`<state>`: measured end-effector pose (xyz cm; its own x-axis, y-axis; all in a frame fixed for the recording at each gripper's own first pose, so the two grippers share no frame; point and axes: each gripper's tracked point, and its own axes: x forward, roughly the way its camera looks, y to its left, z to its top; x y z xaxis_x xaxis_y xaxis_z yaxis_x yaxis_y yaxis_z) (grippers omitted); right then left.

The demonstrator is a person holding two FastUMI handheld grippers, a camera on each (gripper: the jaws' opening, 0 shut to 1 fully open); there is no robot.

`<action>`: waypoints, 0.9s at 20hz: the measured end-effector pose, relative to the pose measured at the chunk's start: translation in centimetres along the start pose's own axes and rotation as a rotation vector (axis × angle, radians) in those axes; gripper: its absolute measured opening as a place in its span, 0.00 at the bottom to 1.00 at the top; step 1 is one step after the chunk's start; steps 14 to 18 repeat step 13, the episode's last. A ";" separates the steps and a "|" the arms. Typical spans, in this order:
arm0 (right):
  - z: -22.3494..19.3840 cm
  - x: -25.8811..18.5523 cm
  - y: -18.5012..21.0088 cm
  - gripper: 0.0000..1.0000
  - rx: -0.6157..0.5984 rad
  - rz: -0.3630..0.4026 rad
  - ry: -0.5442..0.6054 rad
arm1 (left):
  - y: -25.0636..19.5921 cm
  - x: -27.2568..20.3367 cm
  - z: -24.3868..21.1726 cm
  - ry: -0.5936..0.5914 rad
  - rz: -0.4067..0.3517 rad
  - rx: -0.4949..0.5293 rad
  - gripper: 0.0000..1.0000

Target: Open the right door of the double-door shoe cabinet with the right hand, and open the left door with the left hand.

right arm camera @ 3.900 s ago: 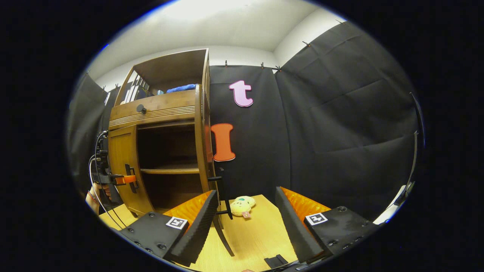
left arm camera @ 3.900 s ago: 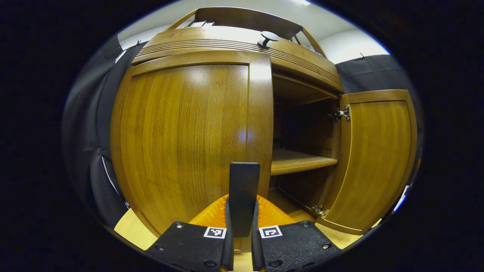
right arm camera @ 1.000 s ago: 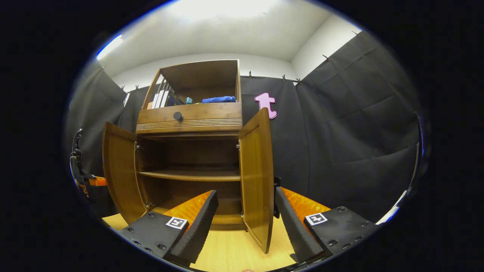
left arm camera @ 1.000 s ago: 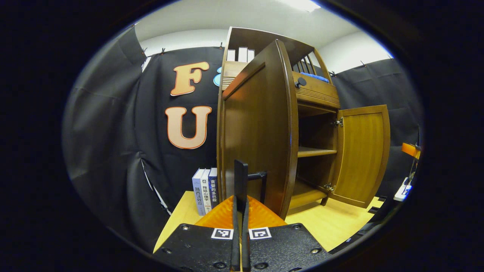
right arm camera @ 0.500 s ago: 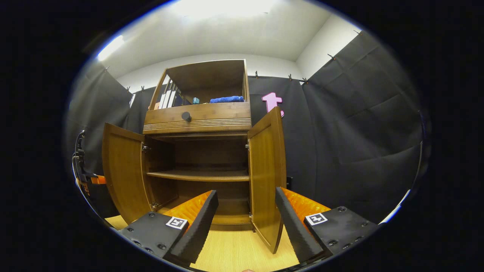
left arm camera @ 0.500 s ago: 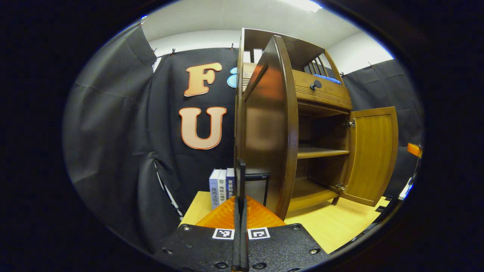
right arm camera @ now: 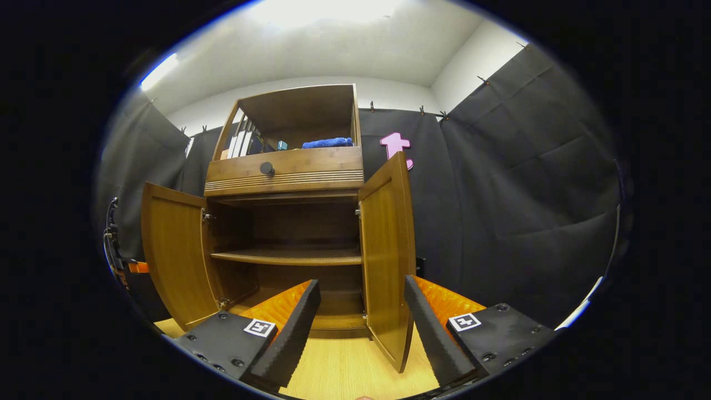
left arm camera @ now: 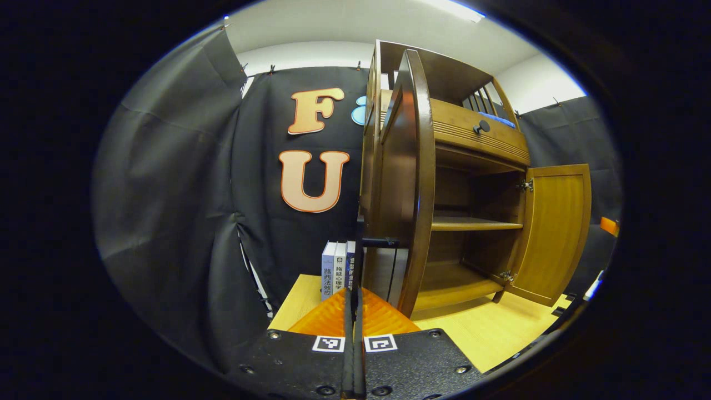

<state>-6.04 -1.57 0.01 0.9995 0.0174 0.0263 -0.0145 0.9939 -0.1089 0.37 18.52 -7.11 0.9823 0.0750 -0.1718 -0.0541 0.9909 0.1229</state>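
Right gripper view: both cabinet doors stand swung wide open.

Black cloth hanging round booth; white ceiling glowing overhead; light wood tabletop lying near; books standing far left.

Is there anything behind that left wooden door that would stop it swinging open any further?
Possibly. In the left gripper view the brown wooden left door is already wide open, and a row of upright books stands on the pale wooden floor just behind it, beside the wooden shoe cabinet. Opening much further might bump them.
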 end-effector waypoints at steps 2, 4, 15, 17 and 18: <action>0.0 0.2 0.0 0.89 -0.005 -0.003 0.004 | 0.3 -1.3 -0.2 0.005 0.011 -0.005 0.00; -0.1 0.6 -0.2 0.89 -0.010 -0.006 0.007 | 0.6 -2.5 0.0 -0.001 0.022 0.002 0.00; -0.7 2.5 -1.3 0.89 -0.033 -0.021 0.061 | -0.8 -5.6 4.0 -0.059 0.093 -0.013 0.00; -0.7 2.5 -1.3 0.89 -0.033 -0.021 0.061 | -0.8 -5.6 4.0 -0.059 0.093 -0.013 0.00; -0.7 2.5 -1.3 0.89 -0.033 -0.021 0.061 | -0.8 -5.6 4.0 -0.059 0.093 -0.013 0.00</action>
